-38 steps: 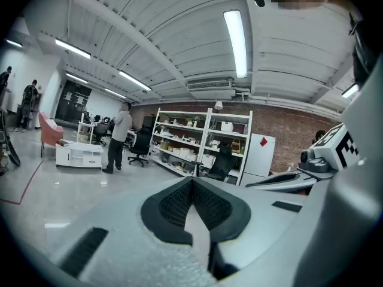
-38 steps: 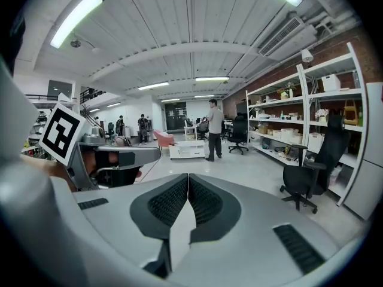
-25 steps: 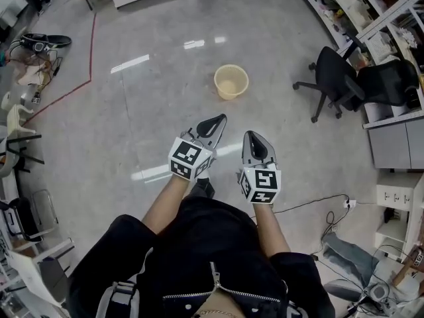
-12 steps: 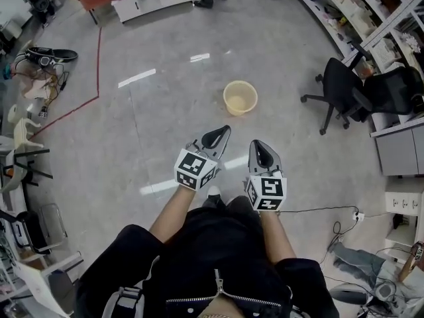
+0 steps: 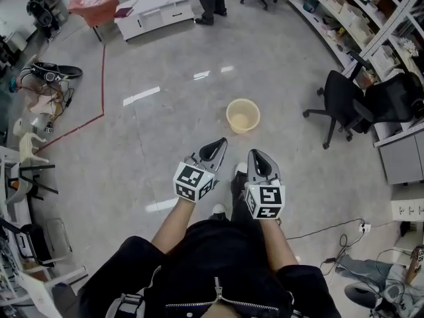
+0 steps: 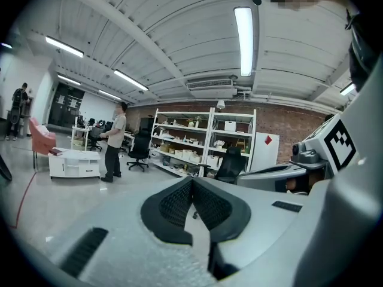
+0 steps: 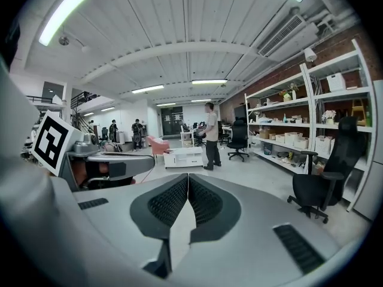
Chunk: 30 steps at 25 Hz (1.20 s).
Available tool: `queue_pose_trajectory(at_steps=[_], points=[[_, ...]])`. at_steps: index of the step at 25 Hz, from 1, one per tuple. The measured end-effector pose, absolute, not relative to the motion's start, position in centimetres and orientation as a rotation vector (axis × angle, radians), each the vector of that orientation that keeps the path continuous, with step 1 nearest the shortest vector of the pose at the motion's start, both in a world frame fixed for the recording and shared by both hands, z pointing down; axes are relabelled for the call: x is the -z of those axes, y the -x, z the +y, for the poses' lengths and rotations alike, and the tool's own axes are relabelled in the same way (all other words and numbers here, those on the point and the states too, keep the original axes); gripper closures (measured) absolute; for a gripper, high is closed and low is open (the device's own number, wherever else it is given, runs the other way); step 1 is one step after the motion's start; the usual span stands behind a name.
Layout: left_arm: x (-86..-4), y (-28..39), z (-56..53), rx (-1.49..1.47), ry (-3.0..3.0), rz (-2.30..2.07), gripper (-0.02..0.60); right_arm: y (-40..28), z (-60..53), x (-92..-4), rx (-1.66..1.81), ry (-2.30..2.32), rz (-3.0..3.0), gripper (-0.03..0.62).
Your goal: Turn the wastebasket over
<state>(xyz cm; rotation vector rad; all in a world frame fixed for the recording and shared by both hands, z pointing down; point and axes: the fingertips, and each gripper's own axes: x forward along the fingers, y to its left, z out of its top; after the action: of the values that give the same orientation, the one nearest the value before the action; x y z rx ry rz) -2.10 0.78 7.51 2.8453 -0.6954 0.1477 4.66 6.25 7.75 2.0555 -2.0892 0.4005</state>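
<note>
Both hand-held grippers, left (image 5: 213, 150) and right (image 5: 260, 165), are held closed and empty at frame centre, pointed toward the upright wastebasket (image 5: 242, 115) above them.

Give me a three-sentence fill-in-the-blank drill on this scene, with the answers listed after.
1. The pale yellow round plastic wastebasket stands on the grey polished floor with its opening facing ____.
2. The left tool and the right tool both have their jaws ____, with nothing between them.
3. In the head view, the black office chair stands to the ____ of the wastebasket.

Missing words: up; shut; right
</note>
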Motion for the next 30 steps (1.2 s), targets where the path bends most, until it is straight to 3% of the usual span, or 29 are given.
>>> queue_pose_trajectory(at_steps=[12, 21, 30], points=[[-8.7, -3.0, -6.9, -0.205, -2.85, -0.731, 0.575, -10.0, -2.1, -8.7, -0.419, -2.045, -2.147, 0.583], [-10.5, -14.2, -16.6, -0.208, -2.873, -0.716, 0.575, -20.5, -11.7, -11.3, -0.438, -1.985, -2.154, 0.583], [-19.5, -18.8, -23.9, -0.224, -2.904, -0.684, 0.575, -25.7, -19.7, -20.0, -0.37, -1.955, -2.139, 0.583]])
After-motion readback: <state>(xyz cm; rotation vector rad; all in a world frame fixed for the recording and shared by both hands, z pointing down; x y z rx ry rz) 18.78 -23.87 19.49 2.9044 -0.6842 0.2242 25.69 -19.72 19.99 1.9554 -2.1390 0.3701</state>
